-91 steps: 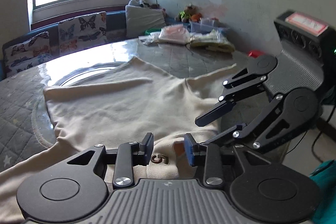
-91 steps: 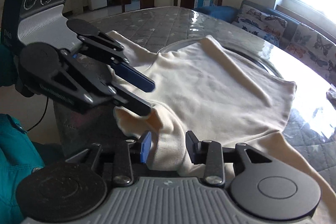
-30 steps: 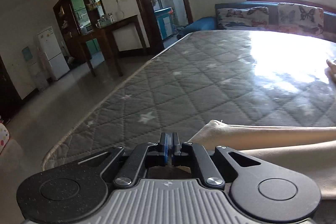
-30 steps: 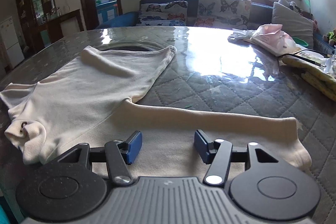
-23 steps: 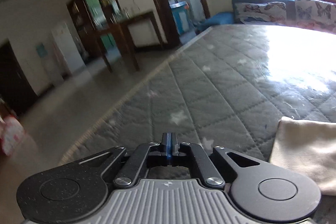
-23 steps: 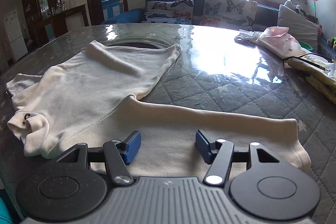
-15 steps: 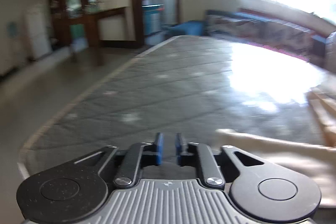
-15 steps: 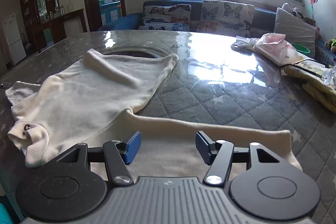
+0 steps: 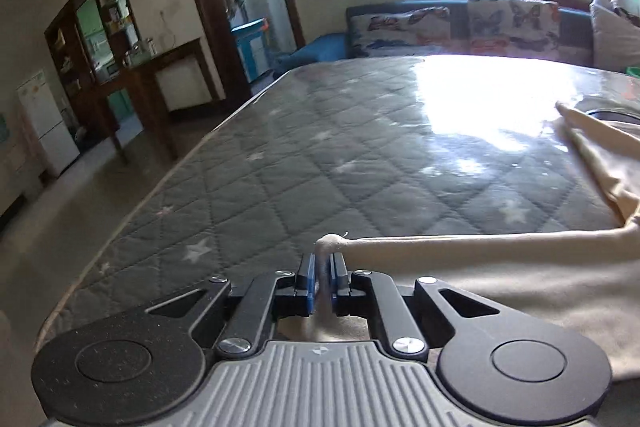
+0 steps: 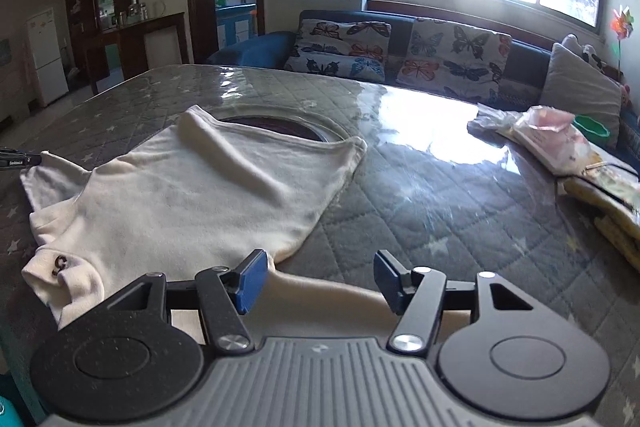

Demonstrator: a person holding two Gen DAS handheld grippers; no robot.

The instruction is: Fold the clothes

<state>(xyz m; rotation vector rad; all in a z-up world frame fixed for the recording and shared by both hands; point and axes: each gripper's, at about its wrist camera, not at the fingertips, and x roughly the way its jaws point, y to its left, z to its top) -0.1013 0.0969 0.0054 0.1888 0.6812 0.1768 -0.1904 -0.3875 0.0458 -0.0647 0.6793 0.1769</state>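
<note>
A cream long-sleeved top (image 10: 192, 195) lies spread on the grey quilted mattress (image 10: 440, 211). Its collar with a small dark mark (image 10: 60, 263) points toward the near left. In the left wrist view my left gripper (image 9: 323, 275) is shut on the cuff end of one sleeve (image 9: 480, 259), which runs off to the right. My right gripper (image 10: 316, 279) is open just above the other sleeve (image 10: 320, 303), which lies under and between its jaws. The tip of the left gripper (image 10: 16, 161) shows at the far left of the right wrist view.
A plastic bag (image 10: 548, 135) and folded yellow clothes (image 10: 608, 195) lie at the mattress's right side. A sofa with butterfly cushions (image 10: 420, 55) stands behind under the window. The mattress's left edge (image 9: 132, 211) drops to the floor. A fridge (image 9: 44, 123) and wooden cabinets stand far left.
My left gripper opened slightly, then shut on the sleeve cuff. My right gripper stayed open and rose and drew back a little over the other sleeve.
</note>
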